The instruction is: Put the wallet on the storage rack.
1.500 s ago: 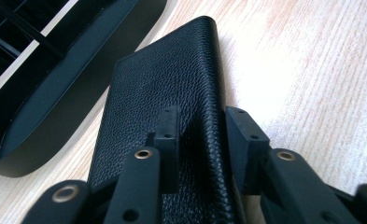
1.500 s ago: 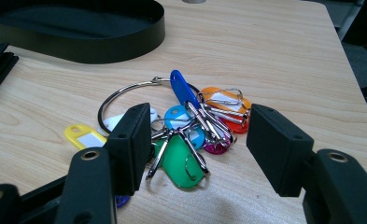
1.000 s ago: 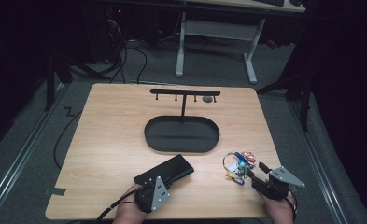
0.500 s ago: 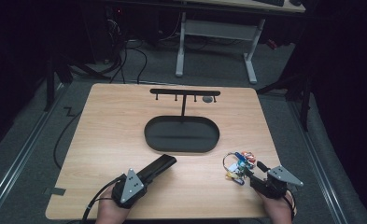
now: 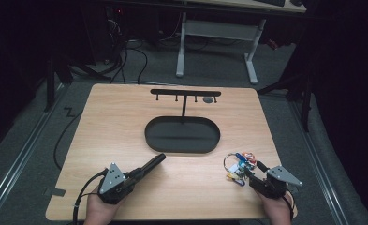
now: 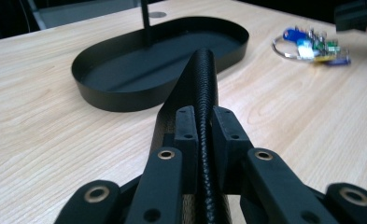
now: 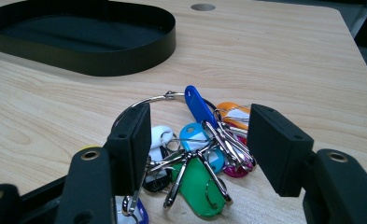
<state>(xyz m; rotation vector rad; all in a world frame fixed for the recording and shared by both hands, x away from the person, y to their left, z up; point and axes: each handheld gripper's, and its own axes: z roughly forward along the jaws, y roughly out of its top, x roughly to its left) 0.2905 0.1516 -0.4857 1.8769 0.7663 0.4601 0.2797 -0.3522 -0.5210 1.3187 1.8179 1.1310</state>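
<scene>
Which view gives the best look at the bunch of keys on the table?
The right gripper view: the bunch of keys lies close up between the open jaws of the right hand-held gripper, with ring and coloured tags distinct. The high view shows it small, ahead of that hand-held gripper; the left gripper view shows it off to the side, beyond the black tray.

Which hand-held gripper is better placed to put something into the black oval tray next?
Left. The left hand-held gripper is shut on the black textured wallet, already pointing at the black oval tray. The right hand-held gripper stands open around the colourful key bunch.
</scene>
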